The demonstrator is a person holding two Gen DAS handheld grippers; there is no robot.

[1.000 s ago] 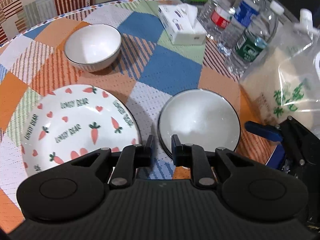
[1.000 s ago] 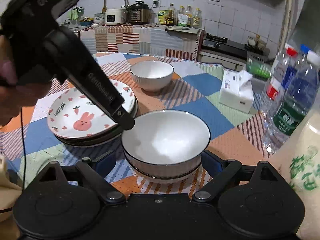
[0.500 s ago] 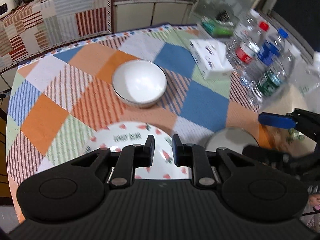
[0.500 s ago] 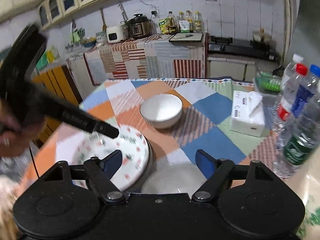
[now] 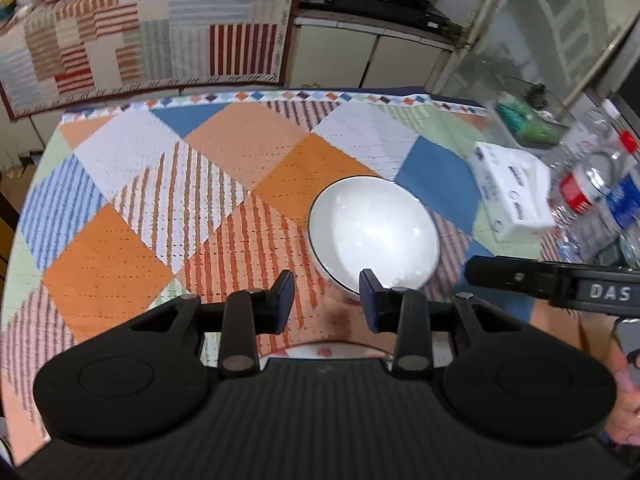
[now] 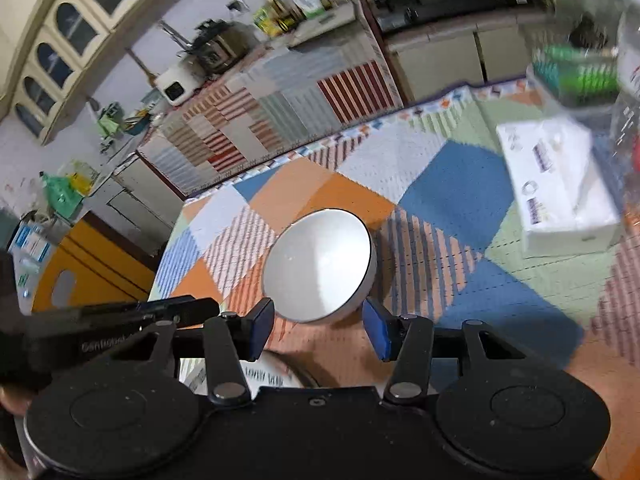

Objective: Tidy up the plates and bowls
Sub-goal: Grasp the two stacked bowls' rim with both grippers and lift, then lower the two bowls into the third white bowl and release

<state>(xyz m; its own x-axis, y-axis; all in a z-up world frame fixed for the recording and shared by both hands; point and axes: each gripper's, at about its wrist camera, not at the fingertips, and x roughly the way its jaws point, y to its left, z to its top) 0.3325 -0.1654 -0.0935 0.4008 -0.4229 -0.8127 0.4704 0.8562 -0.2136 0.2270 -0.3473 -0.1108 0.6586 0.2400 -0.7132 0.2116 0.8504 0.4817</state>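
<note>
A white bowl with a dark rim (image 5: 374, 236) stands alone on the patchwork tablecloth (image 5: 120, 256). It also shows in the right wrist view (image 6: 320, 266). My left gripper (image 5: 326, 300) is open and empty, just short of the bowl's near rim. My right gripper (image 6: 318, 326) is open and empty, close in front of the bowl. The carrot plate's rim (image 5: 340, 350) peeks out under the left gripper; it also shows in the right wrist view (image 6: 280, 372). The stacked bowls are out of view.
A tissue box (image 5: 510, 192) and several water bottles (image 5: 596, 196) stand at the table's right side. A green basket (image 6: 576, 76) sits at the far right. The right gripper's arm (image 5: 556, 282) crosses the left view. Kitchen counters lie beyond the table.
Both grippers rose and moved toward the far white bowl. The left gripper opened from nearly shut. The stacked bowls and most of the plates dropped out of view.
</note>
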